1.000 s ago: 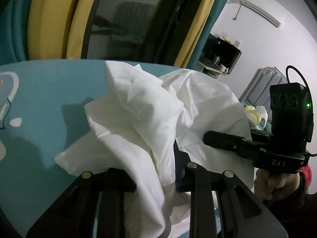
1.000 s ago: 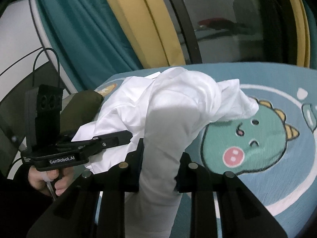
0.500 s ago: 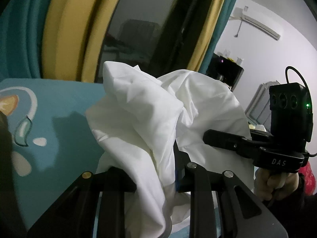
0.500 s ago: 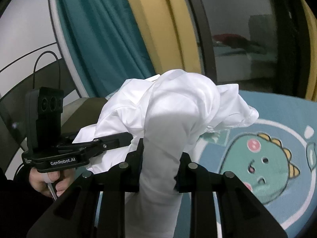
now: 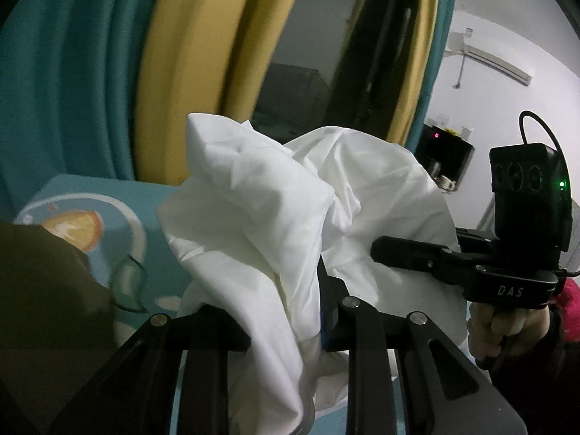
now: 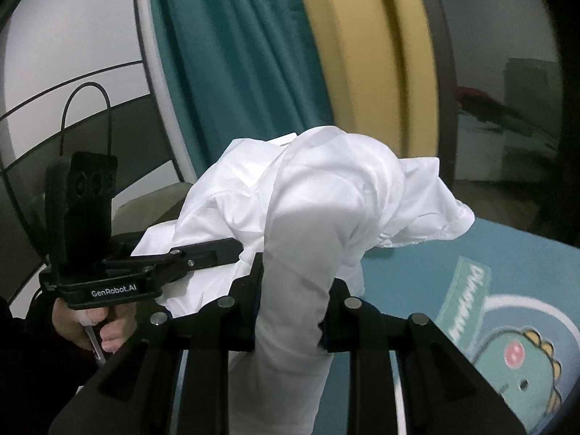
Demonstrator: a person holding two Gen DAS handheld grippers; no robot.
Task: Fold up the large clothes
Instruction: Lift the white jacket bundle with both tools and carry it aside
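A large white garment (image 5: 275, 217) hangs bunched in the air between both grippers, lifted above the teal cartoon-print surface (image 5: 116, 199). My left gripper (image 5: 286, 308) is shut on a fold of the garment. My right gripper (image 6: 291, 304) is shut on another thick fold of the garment (image 6: 319, 199). The right gripper also shows at the right of the left wrist view (image 5: 384, 250), and the left gripper at the left of the right wrist view (image 6: 232, 248). The fingertips are hidden by cloth.
Teal and yellow curtains (image 5: 108, 72) and a dark window (image 5: 301, 72) stand behind. A dark olive object (image 5: 40, 290) lies at the left. A green dinosaur print (image 6: 518, 359) marks the surface at the right. A white wall with an air conditioner (image 5: 496, 61) is at the right.
Both grippers have risen with the garment. The views tilt upward, showing more curtain and window and less of the teal surface. The garment's hanging end has left the surface.
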